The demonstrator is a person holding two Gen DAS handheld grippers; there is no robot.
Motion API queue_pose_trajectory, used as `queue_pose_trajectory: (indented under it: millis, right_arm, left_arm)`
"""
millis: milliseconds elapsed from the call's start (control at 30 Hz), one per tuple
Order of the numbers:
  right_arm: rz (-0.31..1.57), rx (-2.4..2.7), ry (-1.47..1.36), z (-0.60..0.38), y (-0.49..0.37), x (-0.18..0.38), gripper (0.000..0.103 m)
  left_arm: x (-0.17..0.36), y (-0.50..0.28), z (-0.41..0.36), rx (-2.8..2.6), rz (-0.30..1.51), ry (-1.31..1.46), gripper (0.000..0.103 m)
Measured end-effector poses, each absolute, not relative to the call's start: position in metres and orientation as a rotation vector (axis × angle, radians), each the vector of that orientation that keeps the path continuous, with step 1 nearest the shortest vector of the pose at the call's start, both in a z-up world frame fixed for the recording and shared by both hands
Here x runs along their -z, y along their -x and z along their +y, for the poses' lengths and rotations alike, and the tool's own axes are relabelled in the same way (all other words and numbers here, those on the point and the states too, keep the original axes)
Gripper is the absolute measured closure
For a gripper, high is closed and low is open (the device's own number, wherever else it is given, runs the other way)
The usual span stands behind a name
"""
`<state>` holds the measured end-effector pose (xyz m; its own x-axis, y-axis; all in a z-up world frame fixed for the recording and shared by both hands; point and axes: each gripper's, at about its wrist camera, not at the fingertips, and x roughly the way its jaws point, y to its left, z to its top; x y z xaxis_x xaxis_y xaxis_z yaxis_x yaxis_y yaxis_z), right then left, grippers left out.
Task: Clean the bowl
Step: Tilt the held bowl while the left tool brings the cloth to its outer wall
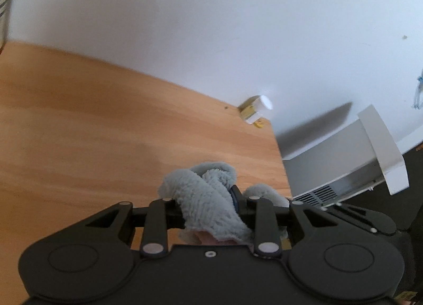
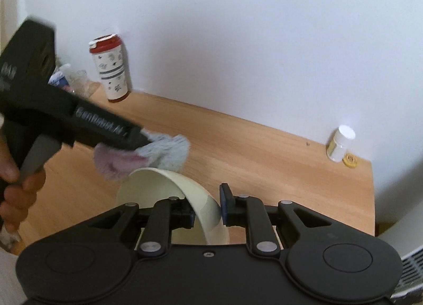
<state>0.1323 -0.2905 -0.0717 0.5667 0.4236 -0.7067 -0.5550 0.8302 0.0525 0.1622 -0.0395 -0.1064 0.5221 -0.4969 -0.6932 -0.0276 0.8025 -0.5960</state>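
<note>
Your right gripper holds the tilted bowl by its rim above the table, jaws barely parted; your left gripper pinches the cloth. Steady the bowl and wipe inside.

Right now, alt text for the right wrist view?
The right gripper holds a cream bowl by its rim, tilted above a wooden table. From the left, the left gripper brings a grey-and-pink cloth to the bowl's upper edge. By the white wall stand a red-lidded cup and a small white bottle.
</note>
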Motion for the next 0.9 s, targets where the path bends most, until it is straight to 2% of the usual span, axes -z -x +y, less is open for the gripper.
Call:
queue_pose_trajectory:
  millis: [567, 900]
  right_arm:
    - [0.77, -0.658, 0.266, -0.258, -0.122, 0.066, 0.083]
    - [0.77, -0.641, 0.272, -0.258, -0.116, 0.067, 0.083]
  left_arm:
    - [0.09, -0.176, -0.073, 0.41, 0.981, 0.59, 0.076]
    - [0.111, -0.169, -0.051, 0.323, 1.005, 0.642, 0.075]
